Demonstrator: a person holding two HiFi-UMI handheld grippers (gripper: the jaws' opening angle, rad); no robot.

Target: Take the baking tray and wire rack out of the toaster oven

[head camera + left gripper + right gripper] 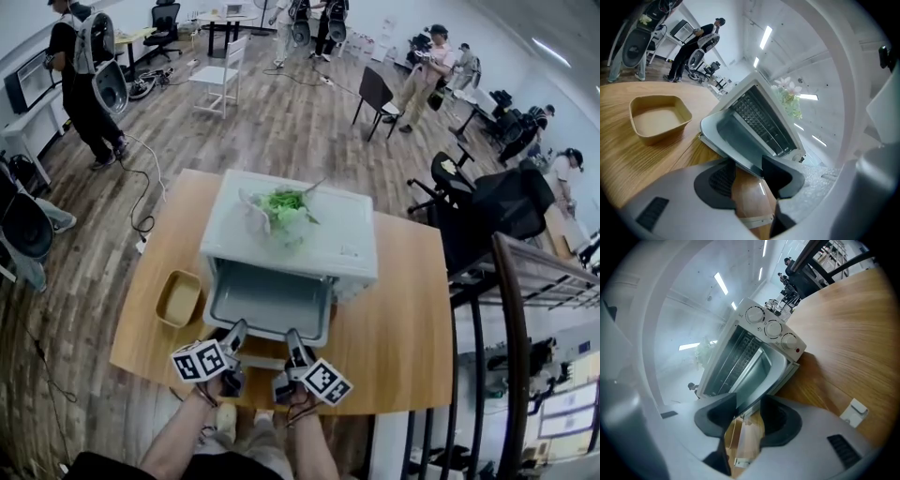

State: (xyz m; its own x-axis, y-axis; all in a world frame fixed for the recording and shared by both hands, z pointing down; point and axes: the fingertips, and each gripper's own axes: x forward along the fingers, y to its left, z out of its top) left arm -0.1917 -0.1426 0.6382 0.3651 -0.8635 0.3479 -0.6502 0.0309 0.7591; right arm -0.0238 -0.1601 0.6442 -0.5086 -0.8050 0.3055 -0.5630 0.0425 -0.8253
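A white toaster oven [328, 246] stands on the wooden table [403, 337], its door [272, 300] folded down toward me. Inside it the wire rack [759, 119] shows as a grid; the rack [738, 357] also shows in the right gripper view. I cannot make out a baking tray. My left gripper [234, 336] and right gripper [292, 339] sit side by side at the door's front edge. In its own view the left gripper [747, 176] is open, with table wood in the gap. The right gripper [747, 411] is open too, the door's lip [766, 366] just past its tips.
A tan dish [180, 298] sits left of the oven, and a bunch of green and white flowers [286, 211] lies on top. A small white piece [853, 411] rests on the table at the right. Chairs [377, 94], people and a dark railing [516, 309] surround the table.
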